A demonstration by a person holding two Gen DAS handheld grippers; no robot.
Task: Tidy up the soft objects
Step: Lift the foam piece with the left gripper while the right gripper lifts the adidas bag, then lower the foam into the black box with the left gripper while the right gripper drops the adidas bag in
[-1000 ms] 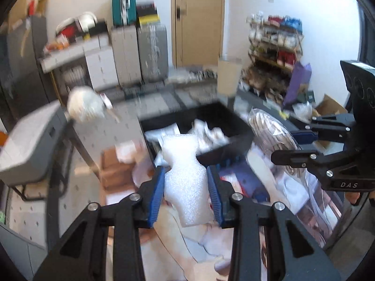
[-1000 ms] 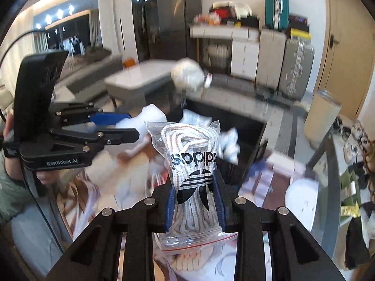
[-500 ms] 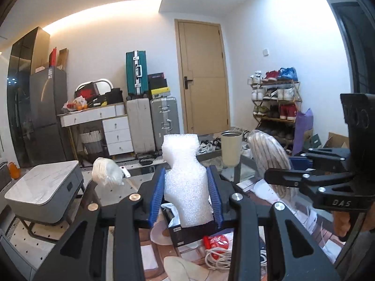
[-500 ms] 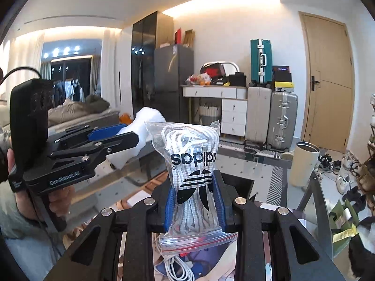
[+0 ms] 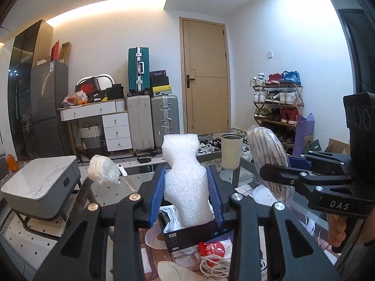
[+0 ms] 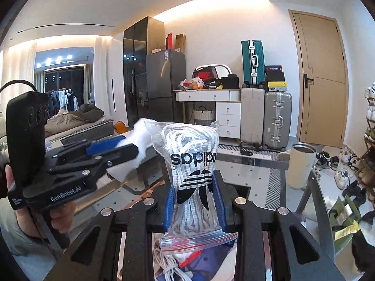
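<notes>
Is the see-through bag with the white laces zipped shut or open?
Cannot tell. The bag hangs upside down in the right gripper, red zip strip at the bottom looking pressed flat, no laces spilling out.

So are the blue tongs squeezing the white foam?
Touching. In the left wrist view, the left tongs press both blue pads against the foam, pinching its narrow middle.

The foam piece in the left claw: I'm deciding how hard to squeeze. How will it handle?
The foam piece looks airy and bubbly, so probably very light. It stands upright above the left claw unsupported, so likely fairly stiff. Its waist narrows between the pads, suggesting it may compress under hard squeezing.
</notes>
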